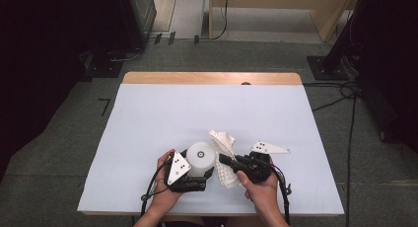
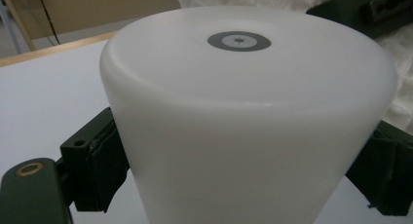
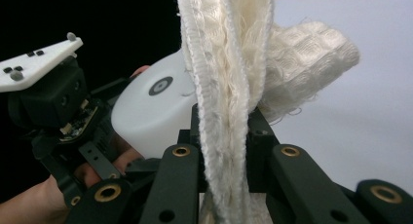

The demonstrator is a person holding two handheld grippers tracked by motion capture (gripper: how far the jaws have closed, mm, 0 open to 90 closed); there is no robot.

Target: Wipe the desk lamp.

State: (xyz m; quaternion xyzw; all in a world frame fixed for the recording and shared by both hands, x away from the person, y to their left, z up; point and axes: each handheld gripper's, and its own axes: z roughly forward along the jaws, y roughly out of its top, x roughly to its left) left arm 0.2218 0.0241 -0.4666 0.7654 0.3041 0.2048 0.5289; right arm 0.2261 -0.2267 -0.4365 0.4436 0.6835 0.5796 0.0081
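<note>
The white cup (image 1: 200, 158) stands inverted near the near edge of the table (image 1: 148, 118), base up, with a grey ring mark at the centre of that base. The left gripper (image 2: 243, 175) is clamped on the cup wall, one pad on each side. Just to the right of the cup, the cream waffle-weave cloth (image 1: 224, 155) is pinched between the closed jaws of the right gripper (image 3: 229, 136); its free end hangs over toward the cup.

The step in hand appears to be wiping the cup with the cloth. Recommended practice:
- Keep the left clamp firm and level so the cup does not rotate or tip under wiping pressure.
- Lead with the loose fold of cloth, not the jaw tips, to avoid hard contact with the plastic.
- Work across the base first, then down the exposed right wall.

Pose: both forearms enter from the near edge. The left hand (image 1: 165, 187) holds its gripper pointing right and far; the right hand (image 1: 256, 180) angles its gripper left toward the cup.
</note>
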